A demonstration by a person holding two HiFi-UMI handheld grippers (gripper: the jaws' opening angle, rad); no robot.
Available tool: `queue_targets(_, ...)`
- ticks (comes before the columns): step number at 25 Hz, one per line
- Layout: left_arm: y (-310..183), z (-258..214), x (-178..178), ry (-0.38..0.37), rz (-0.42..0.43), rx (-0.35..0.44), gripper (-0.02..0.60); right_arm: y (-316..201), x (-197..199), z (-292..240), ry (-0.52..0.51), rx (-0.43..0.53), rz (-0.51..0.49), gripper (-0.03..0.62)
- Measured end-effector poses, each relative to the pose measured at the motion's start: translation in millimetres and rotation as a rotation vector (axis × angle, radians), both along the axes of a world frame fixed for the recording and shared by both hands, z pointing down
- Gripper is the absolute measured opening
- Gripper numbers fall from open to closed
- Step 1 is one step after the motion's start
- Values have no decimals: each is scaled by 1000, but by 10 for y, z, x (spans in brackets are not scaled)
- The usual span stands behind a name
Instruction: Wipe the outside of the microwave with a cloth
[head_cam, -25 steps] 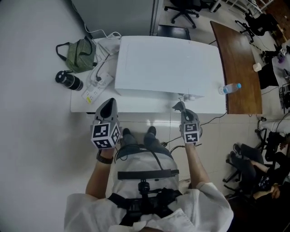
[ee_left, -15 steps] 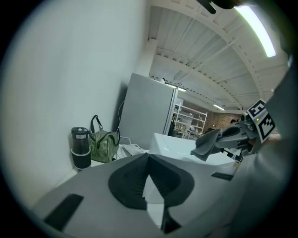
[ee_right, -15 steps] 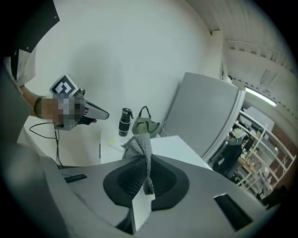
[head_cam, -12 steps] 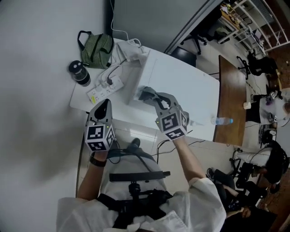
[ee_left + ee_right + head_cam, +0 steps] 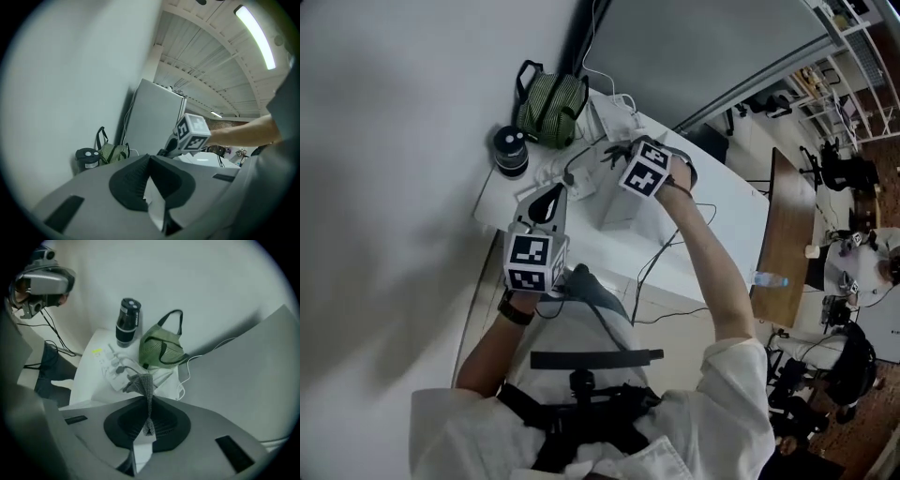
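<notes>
The white microwave [image 5: 623, 202] stands on a white table [image 5: 492, 211]. My right gripper [image 5: 619, 153] reaches over the microwave's far left corner, beside the bag, and is shut on a grey knitted cloth [image 5: 142, 383]. The cloth's bunched end sticks out past the jaws [image 5: 607, 150]. My left gripper [image 5: 549, 199] hangs lower at the table's front left edge, off the microwave. Its jaws meet at the tip and hold nothing [image 5: 149, 159]. The left gripper view shows the right gripper's marker cube [image 5: 192, 132] above the microwave.
A green striped bag [image 5: 551, 98], a black lidded bottle [image 5: 510, 150] and a white power strip with plugged cables [image 5: 111, 367] crowd the table left of the microwave. The wall is close on the left. A brown desk [image 5: 783, 216] with a water bottle [image 5: 769, 278] lies to the right.
My right gripper has travelled with the cloth from the table's front edge up over the microwave to its far left corner. The head view swung left. The left gripper stayed near the front left edge.
</notes>
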State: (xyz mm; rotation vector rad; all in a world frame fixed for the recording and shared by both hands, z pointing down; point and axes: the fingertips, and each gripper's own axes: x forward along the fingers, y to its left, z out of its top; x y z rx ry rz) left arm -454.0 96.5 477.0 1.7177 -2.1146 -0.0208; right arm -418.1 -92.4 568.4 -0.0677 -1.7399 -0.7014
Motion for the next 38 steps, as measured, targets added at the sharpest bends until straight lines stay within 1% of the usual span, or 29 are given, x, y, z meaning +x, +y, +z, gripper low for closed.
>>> queue_targets(3, -108, 140, -147, 8, -13, -20, 21, -413, -119, 398, 224, 4, -11, 17)
queue_targets(6, -194, 302, -298, 18, -52, -41, 21, -736, -156, 825, 425, 18, -44, 17)
queue_targets(9, -274, 440, -431, 31, -104, -62, 21, -909, -157, 1173, 552, 52, -101, 17)
queue_targets(12, -338, 561, -542, 45, -157, -82, 21, -935, -190, 1426, 652, 114, -215, 17)
queue_targets(14, -376, 642, -615, 54, -183, -94, 21, -897, -187, 1575, 723, 123, -269, 17)
queue_targets(16, -409, 707, -675, 61, -201, -104, 21, -848, -113, 1702, 815, 118, -305, 17)
queue_targets(18, -421, 746, -724, 68, -216, -114, 21, -742, -27, 1855, 897, 69, -336, 17)
queue_targets(20, -418, 769, -780, 73, -226, -122, 21, -618, 15, 2009, 951, 7, -371, 17)
queue_targets(23, -397, 804, -875, 71, -236, -128, 21, -341, 166, 1926, 1049, -76, -382, 17)
queue_targets(27, -321, 831, -915, 66, -251, -134, 21, 106, 403, 1804, 1139, -160, -445, 17)
queue_targets(31, -220, 832, -935, 63, -256, -138, 21, 745, 624, 1681, 1166, -311, -517, 17)
queue_targets(34, -143, 836, -954, 55, -264, -136, 21, 1325, 764, 1578, 1163, -484, -552, 17)
queue_targets(36, -96, 836, -966, 43, -270, -135, 21, 1612, 827, 1532, 1163, -588, -542, 17)
queue_targets(37, -74, 837, -975, 39, -274, -134, 21, 1664, 834, 1537, 1166, -604, -528, 17)
queue_targets(38, -57, 840, -985, 39, -276, -133, 21, 1636, 826, 1560, 1175, -585, -511, 17)
